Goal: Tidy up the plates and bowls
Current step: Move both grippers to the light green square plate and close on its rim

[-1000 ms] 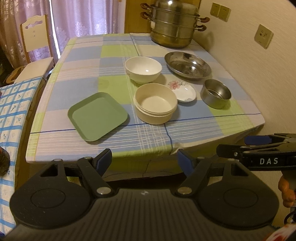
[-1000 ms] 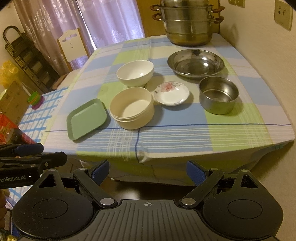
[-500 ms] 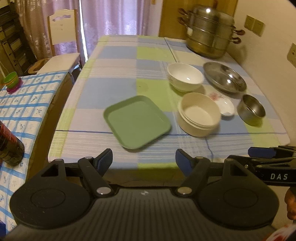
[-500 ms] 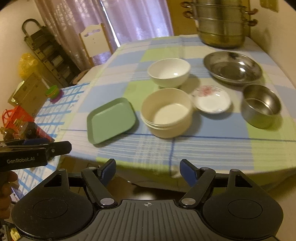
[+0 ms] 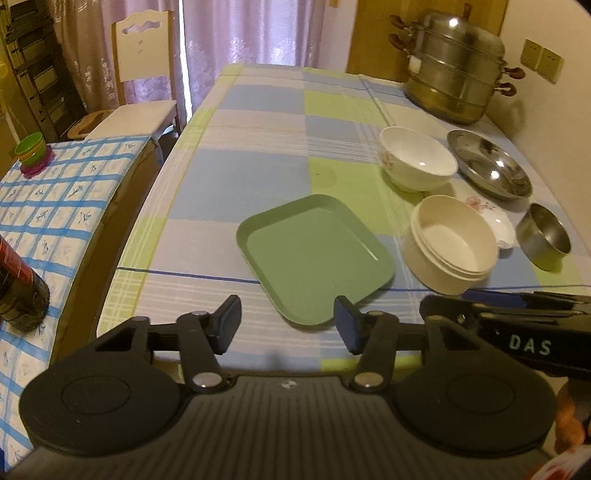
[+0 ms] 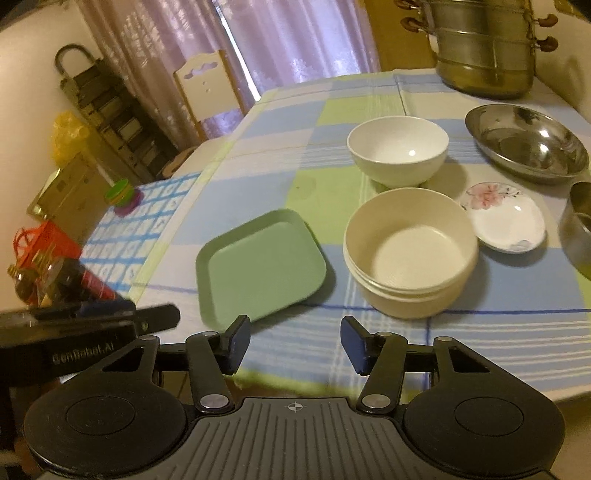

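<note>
Checked cloth in blue, green and white covers the table (image 5: 258, 122), with purple curtains (image 5: 255, 33) and a white chair (image 5: 142, 74) beyond its far end. A steel steamer (image 5: 454, 66) stands at the far right corner by the wall.

My left claw (image 5: 287, 325) hangs over the near edge of the table, and its jaws have just been closing; they stand partly apart with nothing between them. Just past its tips lies the green plate (image 5: 314, 258), square and flat on the cloth, with its near corner showing in the gap between my fingers. My right claw (image 6: 293, 343) is beside it, also over the near edge, jaws just been closing too, half apart and empty. From the right wrist view the green plate (image 6: 258, 266) sits just ahead to the left and the beige bowls (image 6: 410, 251), nested one in another, just ahead to the right.

Behind the beige bowls stands the white bowl (image 6: 399, 151). To their right is the flowered saucer (image 6: 504, 218), its edge tucked close to them. The steel dish (image 6: 528, 142) lies behind the saucer, and the steel bowl (image 5: 543, 236) stands near the right edge of the table.

A second table (image 5: 48, 206) with a blue grid cloth stands to the left, holding a dark bottle (image 5: 20, 291) and a small stack of cups (image 5: 33, 153).
</note>
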`<state>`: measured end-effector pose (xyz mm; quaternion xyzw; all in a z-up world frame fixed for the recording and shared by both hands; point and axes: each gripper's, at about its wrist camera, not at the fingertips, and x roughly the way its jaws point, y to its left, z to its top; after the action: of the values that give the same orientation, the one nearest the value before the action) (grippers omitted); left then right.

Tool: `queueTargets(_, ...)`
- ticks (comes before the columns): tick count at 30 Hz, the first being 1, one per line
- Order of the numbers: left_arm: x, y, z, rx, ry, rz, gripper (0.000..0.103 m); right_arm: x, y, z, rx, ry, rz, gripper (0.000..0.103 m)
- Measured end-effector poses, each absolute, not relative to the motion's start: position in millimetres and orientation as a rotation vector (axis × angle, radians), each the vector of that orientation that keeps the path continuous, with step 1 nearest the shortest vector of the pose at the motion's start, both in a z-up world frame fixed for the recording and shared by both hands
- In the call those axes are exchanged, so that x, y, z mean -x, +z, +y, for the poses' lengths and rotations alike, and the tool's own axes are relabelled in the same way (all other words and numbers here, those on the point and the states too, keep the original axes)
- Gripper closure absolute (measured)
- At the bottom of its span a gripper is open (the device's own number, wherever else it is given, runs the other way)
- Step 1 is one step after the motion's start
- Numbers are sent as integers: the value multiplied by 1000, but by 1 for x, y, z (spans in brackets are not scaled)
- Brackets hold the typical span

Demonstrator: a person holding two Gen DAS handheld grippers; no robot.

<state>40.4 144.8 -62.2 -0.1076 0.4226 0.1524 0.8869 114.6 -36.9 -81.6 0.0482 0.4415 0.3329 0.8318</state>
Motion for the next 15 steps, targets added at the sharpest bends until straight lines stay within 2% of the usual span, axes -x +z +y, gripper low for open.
queueTargets(4,-49,-75,155,252,335,884,58,-125,-94,-22,-115,669,926,52)
queueTargets(15,-69,-107,174,296,366,912,67,-148,-125,1,-151,585,944,72)
